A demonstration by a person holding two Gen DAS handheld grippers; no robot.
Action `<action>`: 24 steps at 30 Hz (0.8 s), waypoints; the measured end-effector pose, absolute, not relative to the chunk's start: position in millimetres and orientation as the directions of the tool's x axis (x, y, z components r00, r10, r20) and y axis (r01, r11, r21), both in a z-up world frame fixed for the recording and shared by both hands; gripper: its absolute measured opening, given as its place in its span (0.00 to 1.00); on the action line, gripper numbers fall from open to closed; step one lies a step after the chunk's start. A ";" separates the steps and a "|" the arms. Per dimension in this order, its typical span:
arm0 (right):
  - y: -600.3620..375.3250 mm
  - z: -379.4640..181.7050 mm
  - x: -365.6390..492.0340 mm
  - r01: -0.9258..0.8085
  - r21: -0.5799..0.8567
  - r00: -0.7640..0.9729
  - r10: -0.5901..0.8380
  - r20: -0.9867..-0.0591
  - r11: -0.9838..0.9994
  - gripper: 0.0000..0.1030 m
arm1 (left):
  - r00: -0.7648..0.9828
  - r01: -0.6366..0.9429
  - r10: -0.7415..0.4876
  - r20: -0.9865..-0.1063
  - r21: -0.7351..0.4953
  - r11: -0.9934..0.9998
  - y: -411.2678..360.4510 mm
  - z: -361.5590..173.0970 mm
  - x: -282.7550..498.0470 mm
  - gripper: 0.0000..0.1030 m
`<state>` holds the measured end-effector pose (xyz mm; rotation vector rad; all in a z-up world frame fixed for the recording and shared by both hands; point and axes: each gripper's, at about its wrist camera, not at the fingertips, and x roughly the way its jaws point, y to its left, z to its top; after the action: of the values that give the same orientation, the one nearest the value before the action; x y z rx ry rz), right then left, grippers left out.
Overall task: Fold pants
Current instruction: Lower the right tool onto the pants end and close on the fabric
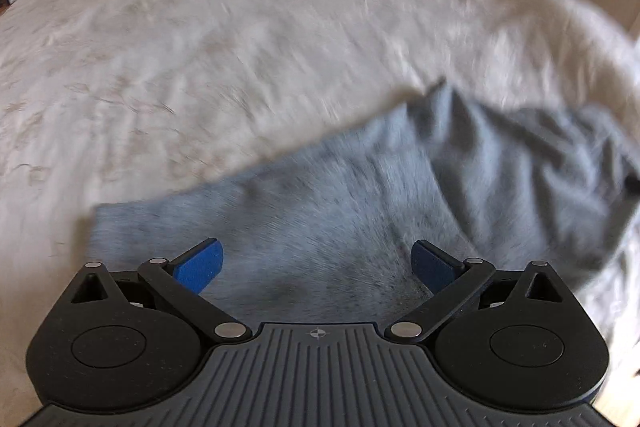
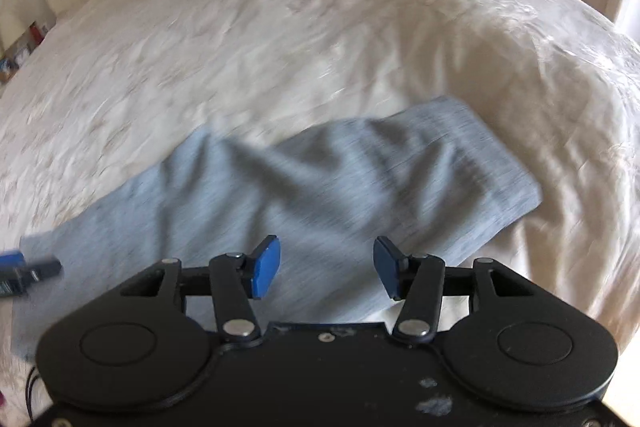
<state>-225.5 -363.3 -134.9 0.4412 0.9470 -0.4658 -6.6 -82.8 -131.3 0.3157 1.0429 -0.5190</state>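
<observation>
Loosely the grey pants [image 1: 360, 195] lay rumpled across the bed's [image 1: 200, 47] near edge, ready for folding. Both left tongs [image 1: 318, 265] and right tongs [image 2: 326, 267] hung above them, spread and empty, probably seeking edges to pinch.

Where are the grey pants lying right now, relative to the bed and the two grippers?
The grey pants lie rumpled on the white bedspread near its close edge, in both wrist views, just beyond the open left gripper and right gripper, held by neither.
</observation>
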 end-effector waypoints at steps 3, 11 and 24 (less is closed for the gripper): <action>-401.7 -162.8 -221.1 0.577 0.128 0.434 -0.171 -0.884 0.807 0.54 | 0.340 0.531 -0.145 -0.929 0.062 0.845 -98.5 -165.9 0.4 1.00; -439.1 -165.3 -253.6 0.575 0.241 0.492 -0.094 -0.866 0.782 0.61 | 0.339 0.502 -0.083 -0.937 0.105 0.858 -98.8 -172.3 7.1 1.00; -500.5 -212.9 -279.3 0.676 0.494 0.585 0.010 -0.811 0.548 0.92 | 0.326 0.491 -0.025 -0.945 0.147 0.859 -107.8 -173.9 7.8 1.00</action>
<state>-279.3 -500.5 -212.9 0.9187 0.8703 -0.4593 7.8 -107.8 -173.9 0.4504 1.1999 -0.3530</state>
